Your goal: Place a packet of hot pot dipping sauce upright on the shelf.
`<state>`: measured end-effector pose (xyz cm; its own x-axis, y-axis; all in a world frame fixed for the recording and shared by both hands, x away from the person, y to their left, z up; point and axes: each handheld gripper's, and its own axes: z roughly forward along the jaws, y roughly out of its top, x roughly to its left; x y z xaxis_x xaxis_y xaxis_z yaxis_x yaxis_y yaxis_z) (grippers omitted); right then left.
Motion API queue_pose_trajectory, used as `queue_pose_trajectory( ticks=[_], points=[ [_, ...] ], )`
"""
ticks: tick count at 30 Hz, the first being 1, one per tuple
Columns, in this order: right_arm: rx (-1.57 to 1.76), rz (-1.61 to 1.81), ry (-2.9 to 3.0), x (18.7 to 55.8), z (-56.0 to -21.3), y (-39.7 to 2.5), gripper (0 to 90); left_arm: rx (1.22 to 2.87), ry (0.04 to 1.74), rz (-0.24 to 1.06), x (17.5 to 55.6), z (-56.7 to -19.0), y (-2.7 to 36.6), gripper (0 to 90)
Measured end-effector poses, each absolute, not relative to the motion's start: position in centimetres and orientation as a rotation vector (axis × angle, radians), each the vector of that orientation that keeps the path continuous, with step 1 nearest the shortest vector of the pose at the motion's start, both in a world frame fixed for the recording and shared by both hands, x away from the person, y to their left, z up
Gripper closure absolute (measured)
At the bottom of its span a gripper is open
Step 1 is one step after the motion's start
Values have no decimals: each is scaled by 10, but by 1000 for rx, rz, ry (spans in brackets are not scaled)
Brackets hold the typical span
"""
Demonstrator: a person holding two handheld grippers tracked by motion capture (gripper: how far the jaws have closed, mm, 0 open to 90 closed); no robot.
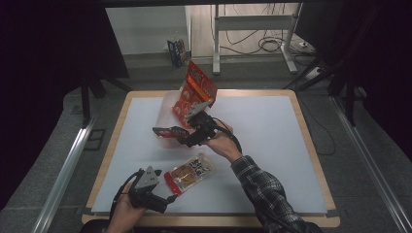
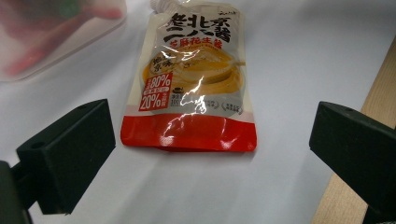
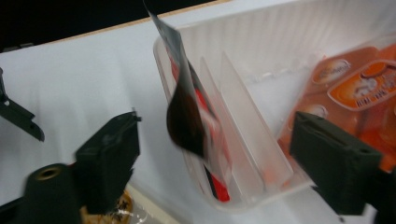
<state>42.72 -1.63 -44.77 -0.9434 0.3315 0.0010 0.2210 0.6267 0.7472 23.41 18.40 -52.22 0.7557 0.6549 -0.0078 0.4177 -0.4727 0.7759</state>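
- Left hand-held gripper (image 1: pixel 167 199), jaws wide apart and holding nothing, sits at the bench's (image 1: pixel 272 145) near edge, just short of the sauce pouch (image 2: pixel 189 84).
- The pouch lies flat on the bench, red bottom edge toward that gripper.
- Right hand-held gripper (image 3: pixel 215 163), jaws apart, hovers by the clear bin (image 3: pixel 261 93), where a dark packet (image 3: pixel 187 116) stands upright in an end slot and orange packs (image 1: pixel 194 92) lean farther along.
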Motion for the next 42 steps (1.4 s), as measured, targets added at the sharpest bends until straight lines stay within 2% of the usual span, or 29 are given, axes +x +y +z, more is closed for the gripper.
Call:
queue_pose_trajectory(
  ticks=[4, 12, 26, 32, 42],
  points=[
    [474, 1197, 2696, 422, -449, -26, 70, 2140, 802, 373, 234, -523, 184, 4],
    [502, 1218, 2670, 409, -453, -41, 24, 2144, 781, 388, 234, -525, 183, 16],
    [580, 1198, 2663, 389, -469, -72, 0, 2101, 775, 378, 236, -528, 187, 6],
    [618, 1239, 2663, 382, -468, -82, 0, 2107, 749, 418, 235, -528, 186, 4],
    [675, 1281, 2660, 367, -472, -97, 0, 2108, 802, 406, 236, -527, 188, 9]
  ],
)
